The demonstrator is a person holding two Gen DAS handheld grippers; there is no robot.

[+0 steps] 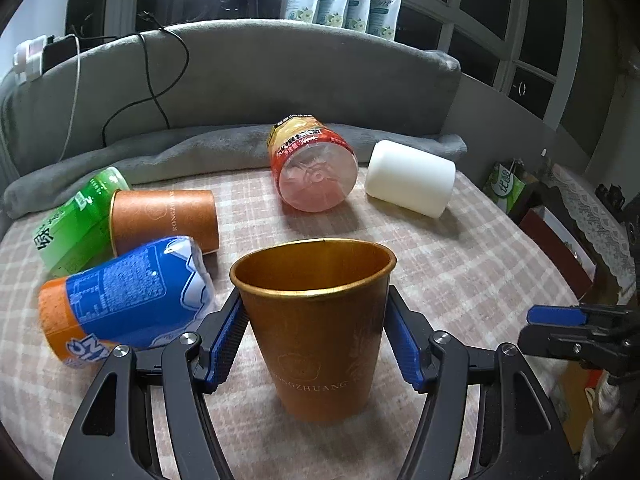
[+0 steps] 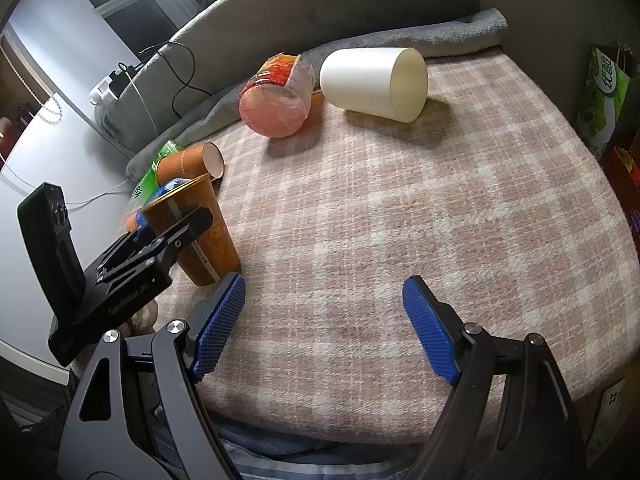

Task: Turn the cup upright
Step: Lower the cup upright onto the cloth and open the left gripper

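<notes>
Upright at lower centre of the left wrist view: the brown paper cup [image 1: 320, 328], mouth up, base on the plaid blanket [image 1: 460, 264], standing between the blue pads of the left gripper [image 1: 316, 340]. Pads close against both sides of the cup wall, though whether actually pressing or just touching cannot be told from here. In the right wrist view, same cup [image 2: 200, 236] at middle left, partly hidden behind the left gripper's black body [image 2: 132, 264]. Right gripper [image 2: 324, 320] spread wide at the bottom of its own frame, nothing between the fingers, only blanket beneath; seen also at the right edge of the left wrist view [image 1: 576, 328]. Lying on their sides elsewhere: a second brown cup [image 1: 164, 220] at left, just beside a green bottle [image 1: 76, 224] and a blue and orange bottle [image 1: 128, 300] (the three bunched together, touching or nearly so). Toward upper centre, a red-labelled plastic jar [image 1: 312, 168] with its base facing the camera, and just right of it a white cup [image 1: 412, 178] on its side. Behind everything, a grey sofa back [image 1: 280, 76] with a black cable [image 1: 160, 80] draped over it.
</notes>
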